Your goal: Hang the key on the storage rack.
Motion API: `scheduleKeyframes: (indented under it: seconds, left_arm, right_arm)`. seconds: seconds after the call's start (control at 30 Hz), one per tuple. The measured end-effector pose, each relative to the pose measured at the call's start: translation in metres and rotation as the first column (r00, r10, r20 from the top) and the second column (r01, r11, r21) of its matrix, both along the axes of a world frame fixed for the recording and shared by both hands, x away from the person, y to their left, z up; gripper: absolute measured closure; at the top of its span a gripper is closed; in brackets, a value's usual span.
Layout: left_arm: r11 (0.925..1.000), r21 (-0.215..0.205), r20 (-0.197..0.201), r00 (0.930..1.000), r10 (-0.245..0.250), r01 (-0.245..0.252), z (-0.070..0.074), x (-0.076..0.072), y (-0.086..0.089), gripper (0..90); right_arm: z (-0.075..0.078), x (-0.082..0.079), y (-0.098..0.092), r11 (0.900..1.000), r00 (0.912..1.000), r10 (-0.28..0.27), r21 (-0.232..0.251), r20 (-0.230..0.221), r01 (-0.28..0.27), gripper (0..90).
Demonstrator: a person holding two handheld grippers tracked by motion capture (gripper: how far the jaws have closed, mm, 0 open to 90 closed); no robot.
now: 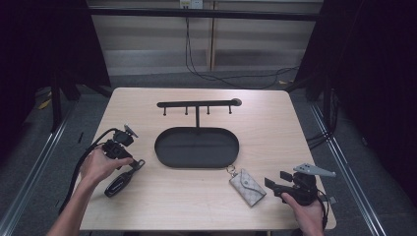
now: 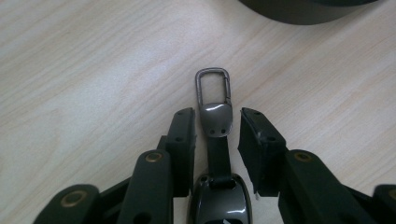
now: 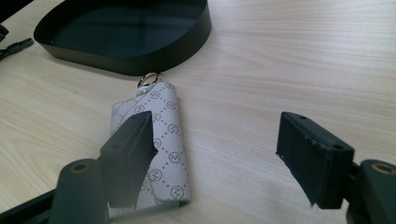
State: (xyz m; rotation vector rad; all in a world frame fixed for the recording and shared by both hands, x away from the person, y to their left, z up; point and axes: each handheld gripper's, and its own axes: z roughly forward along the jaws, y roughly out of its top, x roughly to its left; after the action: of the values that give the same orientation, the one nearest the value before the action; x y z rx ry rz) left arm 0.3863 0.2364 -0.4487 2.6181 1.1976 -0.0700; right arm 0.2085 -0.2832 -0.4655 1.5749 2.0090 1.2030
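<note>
A black car key fob (image 1: pixel 118 184) lies on the wooden table at the left, its strap and metal clip (image 2: pixel 213 86) pointing toward the tray. My left gripper (image 1: pixel 130 163) (image 2: pixel 217 123) reaches down over it, its jaws on either side of the strap's metal end, and a thin gap shows at each pad. A grey patterned key pouch (image 1: pixel 247 186) (image 3: pixel 163 126) with a ring lies at the front right. My right gripper (image 1: pixel 270 184) (image 3: pixel 215 123) stands open just right of the pouch, one jaw over its edge and nothing gripped.
A black oval tray (image 1: pixel 196 147) (image 3: pixel 140 60) sits mid-table, with a black hook rack (image 1: pixel 196 104) rising behind it. The table's front edge runs close under both hands. Cables trail from each gripper.
</note>
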Motion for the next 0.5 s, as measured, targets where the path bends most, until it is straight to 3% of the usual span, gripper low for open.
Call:
scheduleKeyframes:
  seconds: [0.3, 0.5]
  left_arm:
    - [0.9995, 0.025, -0.017, 0.9997, -0.017, 0.018, -0.010, 0.002, -0.008, 67.7]
    - [0.9972, 0.068, -0.020, 0.9994, -0.030, 0.031, -0.016, 0.003, -0.011, 68.7]
  right_arm:
    - [0.000, 0.000, 0.000, 1.000, 1.0000, 0.002, -0.001, 0.000, -0.002, 27.4]
    - [0.000, 0.000, 0.000, 1.000, 1.0000, 0.002, -0.001, -0.001, -0.002, 27.2]
